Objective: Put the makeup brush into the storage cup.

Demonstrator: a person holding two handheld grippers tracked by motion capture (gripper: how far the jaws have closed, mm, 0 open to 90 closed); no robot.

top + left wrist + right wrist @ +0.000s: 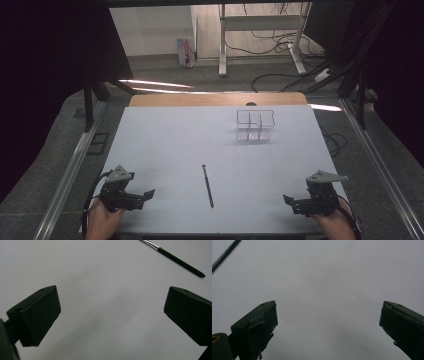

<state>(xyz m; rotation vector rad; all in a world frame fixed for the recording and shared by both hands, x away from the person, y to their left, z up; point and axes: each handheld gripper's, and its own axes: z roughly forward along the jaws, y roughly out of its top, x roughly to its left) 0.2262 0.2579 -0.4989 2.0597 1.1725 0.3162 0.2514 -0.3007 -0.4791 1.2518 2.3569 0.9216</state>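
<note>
A thin black paintbrush (207, 186) with a silver ferrule lies on the white table (165, 150), near the front middle. A clear plastic organizer (255, 125) with several compartments stands toward the back right. My left gripper (142, 196) rests at the front left, open, jaws pointing toward the brush. In the left gripper view the gripper (112, 297) holds nothing and the brush (180, 261) lies ahead at the upper right. My right gripper (292, 202) rests at the front right, open. In the right gripper view its jaws (328, 305) are empty and the brush (224, 255) crosses the upper left corner.
A wooden strip (215, 99) runs along the table's far edge. Metal rails (70, 170) flank both sides. Beyond the table are a carpeted floor, desk legs (222, 45), loose cables (280, 42) and a small box (185, 51).
</note>
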